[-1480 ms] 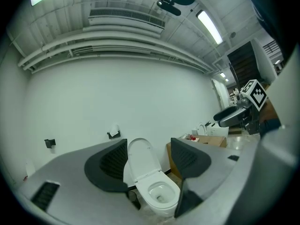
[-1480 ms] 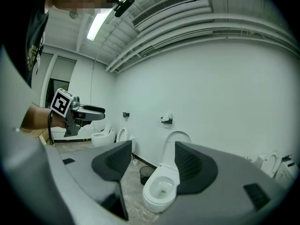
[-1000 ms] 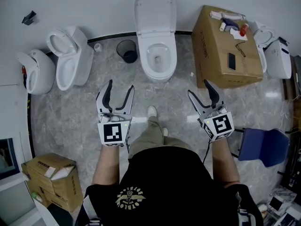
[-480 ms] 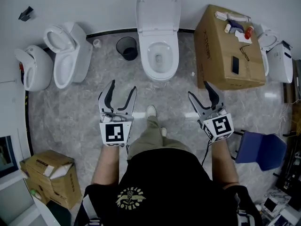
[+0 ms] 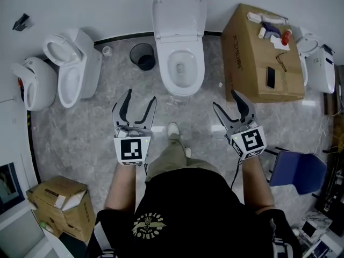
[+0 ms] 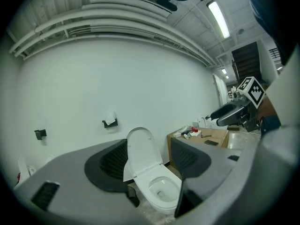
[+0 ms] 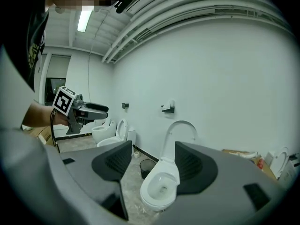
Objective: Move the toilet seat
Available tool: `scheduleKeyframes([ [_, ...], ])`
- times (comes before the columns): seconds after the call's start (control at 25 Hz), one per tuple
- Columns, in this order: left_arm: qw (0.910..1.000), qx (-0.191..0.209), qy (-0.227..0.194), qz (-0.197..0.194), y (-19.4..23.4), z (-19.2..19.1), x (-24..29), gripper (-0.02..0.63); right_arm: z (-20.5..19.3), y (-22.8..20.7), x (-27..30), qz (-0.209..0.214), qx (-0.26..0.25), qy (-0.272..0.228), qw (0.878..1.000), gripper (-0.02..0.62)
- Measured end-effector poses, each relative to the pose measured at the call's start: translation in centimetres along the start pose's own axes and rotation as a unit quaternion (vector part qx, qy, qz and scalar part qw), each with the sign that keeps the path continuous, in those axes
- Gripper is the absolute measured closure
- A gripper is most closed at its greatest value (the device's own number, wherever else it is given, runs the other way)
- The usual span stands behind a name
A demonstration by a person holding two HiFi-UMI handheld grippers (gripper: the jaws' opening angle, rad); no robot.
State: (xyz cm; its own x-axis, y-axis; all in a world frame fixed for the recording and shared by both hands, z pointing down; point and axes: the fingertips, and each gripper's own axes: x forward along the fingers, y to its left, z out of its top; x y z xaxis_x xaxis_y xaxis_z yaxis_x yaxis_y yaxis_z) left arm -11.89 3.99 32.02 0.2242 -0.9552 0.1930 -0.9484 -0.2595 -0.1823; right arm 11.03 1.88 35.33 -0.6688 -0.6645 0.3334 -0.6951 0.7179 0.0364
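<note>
A white toilet (image 5: 181,69) stands against the far wall, its seat and lid (image 5: 177,9) raised upright against the wall. It shows between the jaws in the left gripper view as the toilet (image 6: 161,189) and in the right gripper view as the toilet (image 7: 159,189). My left gripper (image 5: 137,102) is open, held in the air well short of the bowl, to its near left. My right gripper (image 5: 225,100) is open too, to the bowl's near right. Neither gripper holds or touches anything.
A black waste bin (image 5: 143,56) sits left of the toilet. A large cardboard box (image 5: 260,52) with small items on top stands to its right. Two more toilets (image 5: 70,63) line the left wall. A blue chair (image 5: 298,168) is at right, boxes (image 5: 59,203) at near left.
The view has shifted slightly; the toilet sits a little nearer and more central. Both grippers stay open at about the same place in front of the person.
</note>
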Motion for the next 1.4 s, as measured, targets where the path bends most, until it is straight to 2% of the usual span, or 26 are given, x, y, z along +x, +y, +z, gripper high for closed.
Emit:
scheduleKeyframes([
  [0.48, 0.9992, 0.010, 0.004, -0.038, 4.6, 0.4, 6.9, 0.319, 4.3, -2.8, 7.1, -0.024, -0.020, 0.004, 0.999, 0.319],
  [0.76, 0.9986, 0.007, 0.005, -0.052, 6.8, -0.7, 10.3, 0.319, 4.2, -4.7, 9.1, -0.039, -0.035, 0.033, 0.998, 0.319],
  [0.96, 0.9978, 0.000, 0.039, -0.054, 6.5, -4.6, 11.6, 0.319, 0.9, -5.8, 10.0, -0.042, -0.023, 0.052, 0.998, 0.319],
  [1.4, 0.9932, -0.010, 0.100, -0.060, 4.6, -13.8, 16.8, 0.319, -12.1, -9.3, 14.5, -0.013, 0.014, 0.136, 0.991, 0.319],
])
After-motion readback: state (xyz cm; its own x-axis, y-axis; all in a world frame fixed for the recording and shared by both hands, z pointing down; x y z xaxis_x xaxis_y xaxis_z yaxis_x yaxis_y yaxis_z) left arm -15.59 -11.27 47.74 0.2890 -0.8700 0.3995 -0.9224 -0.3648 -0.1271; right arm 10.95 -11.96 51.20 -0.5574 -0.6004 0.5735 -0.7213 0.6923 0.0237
